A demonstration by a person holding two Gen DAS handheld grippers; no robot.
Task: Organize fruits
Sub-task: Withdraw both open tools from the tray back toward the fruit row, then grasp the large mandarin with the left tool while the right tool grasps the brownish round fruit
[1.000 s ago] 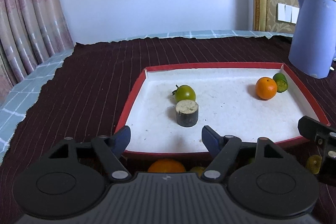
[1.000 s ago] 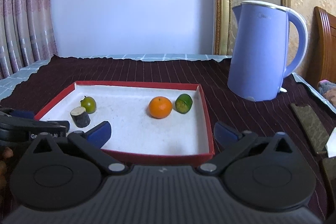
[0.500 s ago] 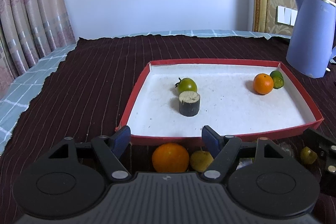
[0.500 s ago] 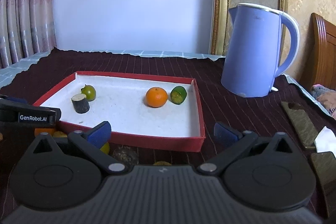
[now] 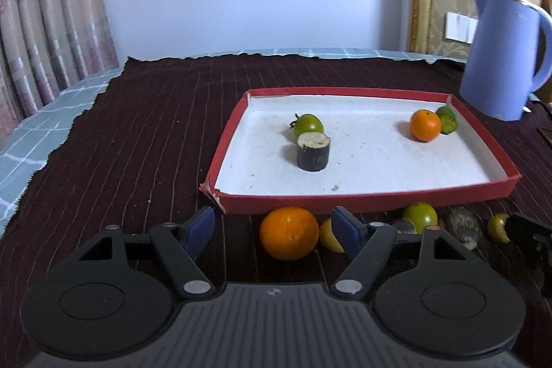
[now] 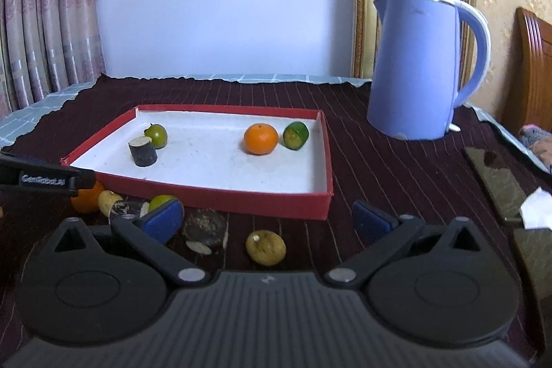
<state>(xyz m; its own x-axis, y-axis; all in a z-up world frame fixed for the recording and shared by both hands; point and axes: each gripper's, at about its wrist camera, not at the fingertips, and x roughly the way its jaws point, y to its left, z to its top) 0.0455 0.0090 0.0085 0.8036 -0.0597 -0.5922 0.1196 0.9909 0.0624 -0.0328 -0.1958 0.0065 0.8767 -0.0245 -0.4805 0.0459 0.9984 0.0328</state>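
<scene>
A red-rimmed white tray [image 5: 362, 197] [image 6: 214, 195] holds a green tomato [image 5: 309, 123] [image 6: 157, 135], a dark cut stub [image 5: 313, 152] [image 6: 142, 152], an orange [image 5: 425, 125] [image 6: 260, 138] and a cut green citrus [image 5: 447, 120] [image 6: 295, 135]. In front of the tray lie a big orange [image 5: 289, 232] [image 6: 86, 200], a yellow fruit [image 5: 329, 234] [image 6: 108, 200], a green fruit [image 5: 419, 217] [image 6: 160, 201], a brown husked fruit [image 6: 204, 228] and a small yellow fruit [image 6: 265, 246]. My left gripper [image 5: 274, 230] is open, with the big orange between its fingers and untouched. My right gripper [image 6: 269, 218] is open and empty, above the small yellow fruit.
A blue kettle [image 5: 502, 57] [image 6: 419, 64] stands right of the tray on the dark striped cloth [image 5: 138, 133]. Dark flat pieces [image 6: 496, 181] and white paper [image 6: 536, 207] lie at the right. Curtains [image 5: 45, 23] hang at the left.
Both grippers have drawn back from the tray toward the near side. The loose fruits in front of the tray have come into view. Both jaws stay open.
</scene>
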